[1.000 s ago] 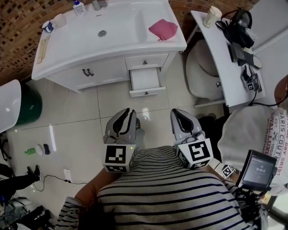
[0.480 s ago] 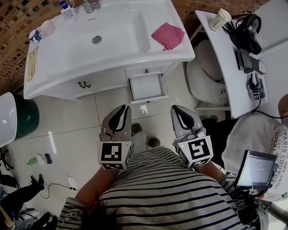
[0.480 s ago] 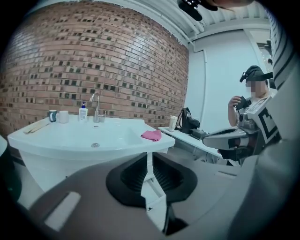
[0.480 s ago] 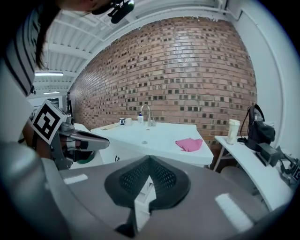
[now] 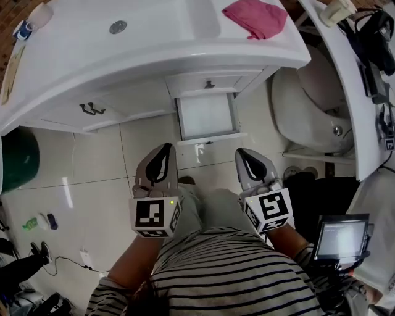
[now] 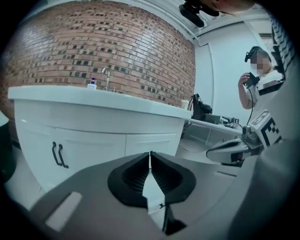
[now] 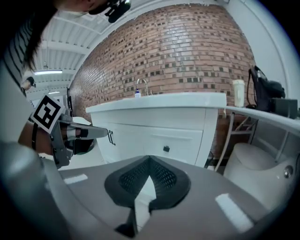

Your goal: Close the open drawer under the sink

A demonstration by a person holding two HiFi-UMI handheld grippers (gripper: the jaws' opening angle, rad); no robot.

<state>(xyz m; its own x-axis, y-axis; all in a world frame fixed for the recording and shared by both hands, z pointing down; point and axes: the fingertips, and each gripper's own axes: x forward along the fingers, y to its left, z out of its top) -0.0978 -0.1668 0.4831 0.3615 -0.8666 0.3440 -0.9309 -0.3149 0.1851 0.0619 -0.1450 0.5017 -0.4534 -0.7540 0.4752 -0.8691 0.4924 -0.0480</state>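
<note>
The white drawer [image 5: 207,116] under the sink vanity [image 5: 154,62] stands pulled out, its front panel [image 5: 212,139] facing me with a small dark knob. The drawer above it is closed. My left gripper [image 5: 162,149] is shut and empty, held just short of the panel and a little left of it. My right gripper [image 5: 245,152] is shut and empty too, just right of the panel. In the left gripper view the left gripper [image 6: 150,153] points at the vanity, and the drawer front [image 6: 153,194] shows behind its jaws. The right gripper [image 7: 149,158] points below the upper drawer's knob [image 7: 166,149].
A pink cloth [image 5: 256,17] lies on the sink's right edge. Two dark door handles [image 5: 91,109] are left of the drawers. A toilet [image 5: 311,111] and a white side counter [image 5: 352,92] stand at the right, a green bin [image 5: 18,160] at the left.
I have come closer to the vanity: the open drawer is larger and nearer to both grippers. Both grippers stay shut, side by side.
</note>
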